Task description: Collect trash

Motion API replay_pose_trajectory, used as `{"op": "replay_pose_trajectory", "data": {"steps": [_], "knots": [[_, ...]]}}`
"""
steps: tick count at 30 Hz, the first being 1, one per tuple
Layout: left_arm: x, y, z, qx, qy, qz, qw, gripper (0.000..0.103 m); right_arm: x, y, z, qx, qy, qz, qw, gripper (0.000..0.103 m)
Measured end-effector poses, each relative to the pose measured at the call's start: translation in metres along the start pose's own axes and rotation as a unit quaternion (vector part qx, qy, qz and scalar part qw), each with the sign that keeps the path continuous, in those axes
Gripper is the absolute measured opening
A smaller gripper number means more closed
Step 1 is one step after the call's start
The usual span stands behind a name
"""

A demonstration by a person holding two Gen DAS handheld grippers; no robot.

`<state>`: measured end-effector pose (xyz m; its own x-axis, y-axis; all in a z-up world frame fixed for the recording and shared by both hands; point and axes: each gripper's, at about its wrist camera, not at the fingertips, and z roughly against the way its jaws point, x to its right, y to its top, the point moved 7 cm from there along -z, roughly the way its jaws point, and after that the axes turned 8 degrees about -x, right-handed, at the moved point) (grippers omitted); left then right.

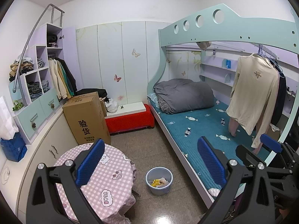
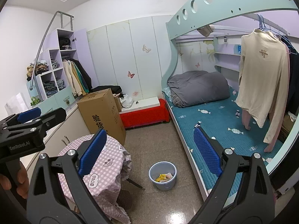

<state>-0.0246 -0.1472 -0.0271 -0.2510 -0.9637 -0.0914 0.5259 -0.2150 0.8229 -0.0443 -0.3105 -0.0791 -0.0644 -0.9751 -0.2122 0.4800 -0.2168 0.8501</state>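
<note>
A pale blue bin (image 1: pixel 166 172) (image 2: pixel 171 166) stands on the speckled floor between the round table and the bed. Inside it lie a yellow wrapper (image 1: pixel 155 183) (image 2: pixel 161 177) and some pale crumpled scraps. My left gripper (image 1: pixel 151 163) hovers high above the bin, open, with nothing between its blue pads. My right gripper (image 2: pixel 149 150) hangs just as high, also open and empty. Each gripper shows from the side in the other's view: the right gripper (image 1: pixel 259 147) over the bed, the left gripper (image 2: pixel 43 114) held by a hand (image 2: pixel 11 179).
A round table under a pink checked cloth (image 1: pixel 104 169) (image 2: pixel 104 164) stands left of the bin. Behind it is a tall cardboard box (image 1: pixel 86 117), with a red bench (image 1: pixel 130 119) beyond. A bunk bed with a teal mattress (image 1: pixel 196 128) and hanging clothes (image 1: pixel 252 93) fills the right side.
</note>
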Motion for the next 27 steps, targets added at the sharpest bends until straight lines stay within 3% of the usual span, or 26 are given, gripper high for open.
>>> {"op": "replay_pose_trajectory", "data": {"steps": [27], "knots": [[0.009, 0.007, -0.024, -0.012, 0.000, -0.003, 0.9999, 0.097, 0.012, 0.000, -0.016, -0.013, 0.000, -0.009, 1.000, 0.092]]}}
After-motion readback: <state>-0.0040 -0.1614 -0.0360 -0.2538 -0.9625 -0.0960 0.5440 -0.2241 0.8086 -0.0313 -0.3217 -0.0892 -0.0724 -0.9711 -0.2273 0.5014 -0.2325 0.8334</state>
